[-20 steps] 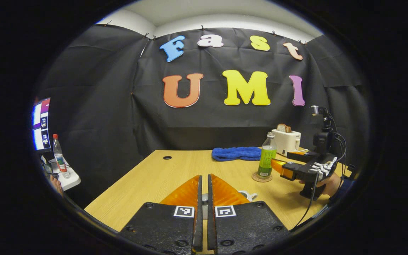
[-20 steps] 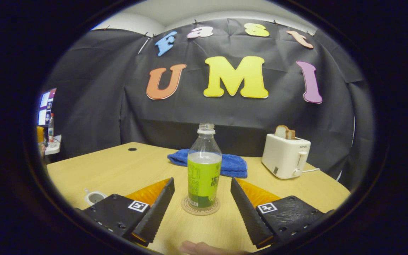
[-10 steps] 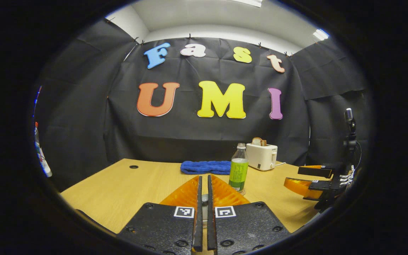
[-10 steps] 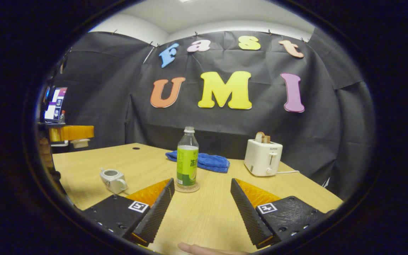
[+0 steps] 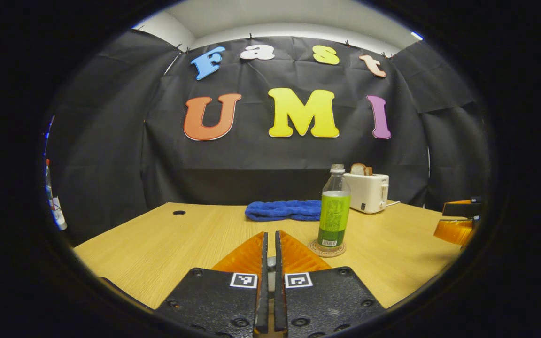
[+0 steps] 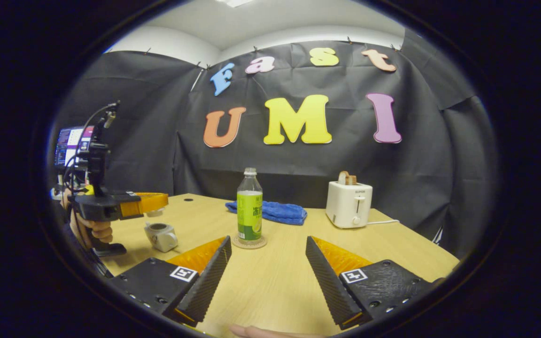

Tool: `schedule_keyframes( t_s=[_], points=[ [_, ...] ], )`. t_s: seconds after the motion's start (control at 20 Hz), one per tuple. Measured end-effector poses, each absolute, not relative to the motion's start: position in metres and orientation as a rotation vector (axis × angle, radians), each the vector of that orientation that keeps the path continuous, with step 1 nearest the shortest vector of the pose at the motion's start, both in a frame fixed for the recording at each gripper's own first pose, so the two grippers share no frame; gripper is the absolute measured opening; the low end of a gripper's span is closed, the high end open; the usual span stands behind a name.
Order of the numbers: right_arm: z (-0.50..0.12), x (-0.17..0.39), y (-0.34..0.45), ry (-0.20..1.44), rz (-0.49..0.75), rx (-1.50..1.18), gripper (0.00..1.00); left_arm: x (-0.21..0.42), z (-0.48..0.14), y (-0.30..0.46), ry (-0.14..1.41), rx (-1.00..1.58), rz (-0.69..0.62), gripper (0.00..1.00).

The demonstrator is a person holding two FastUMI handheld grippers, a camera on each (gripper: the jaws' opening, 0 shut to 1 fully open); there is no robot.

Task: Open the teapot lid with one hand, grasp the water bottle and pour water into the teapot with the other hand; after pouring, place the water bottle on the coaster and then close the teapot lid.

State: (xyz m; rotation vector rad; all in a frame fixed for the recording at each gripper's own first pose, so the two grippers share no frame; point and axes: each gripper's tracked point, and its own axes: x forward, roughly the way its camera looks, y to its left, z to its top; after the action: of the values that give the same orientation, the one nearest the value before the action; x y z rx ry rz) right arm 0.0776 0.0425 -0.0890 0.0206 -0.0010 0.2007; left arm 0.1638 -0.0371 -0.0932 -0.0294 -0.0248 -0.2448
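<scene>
Right gripper (image 6: 266, 263) has pulled back from water bottle (image 6: 249, 204), fingers wide apart, empty. Bottle stands on coaster (image 6: 249, 242); lidless teapot (image 6: 161, 236) sits left. Left gripper (image 5: 268, 256) is pinched on the lid, barely visible.

Object pinched in the left claw (image 5: 268, 263) mostly hidden; right claw (image 5: 458, 223) edge-cropped there.

Textured black gripper body (image 5: 270, 300), square fiducial tags, screws, black cables.
</scene>
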Motion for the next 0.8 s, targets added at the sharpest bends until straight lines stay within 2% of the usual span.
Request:
schedule_keyframes(
  t_s=[0.25, 0.8],
  points=[
    [-0.086, 0.073, 0.044, -0.014, 0.230, 0.038, 0.95, 0.171, -0.117, -0.034, 0.007, 0.022, -0.223, 0.08],
    [-0.095, 0.070, 0.052, 0.012, 0.249, 0.033, 0.95, 0.171, -0.122, -0.027, 0.021, -0.004, -0.189, 0.09]
  ],
)
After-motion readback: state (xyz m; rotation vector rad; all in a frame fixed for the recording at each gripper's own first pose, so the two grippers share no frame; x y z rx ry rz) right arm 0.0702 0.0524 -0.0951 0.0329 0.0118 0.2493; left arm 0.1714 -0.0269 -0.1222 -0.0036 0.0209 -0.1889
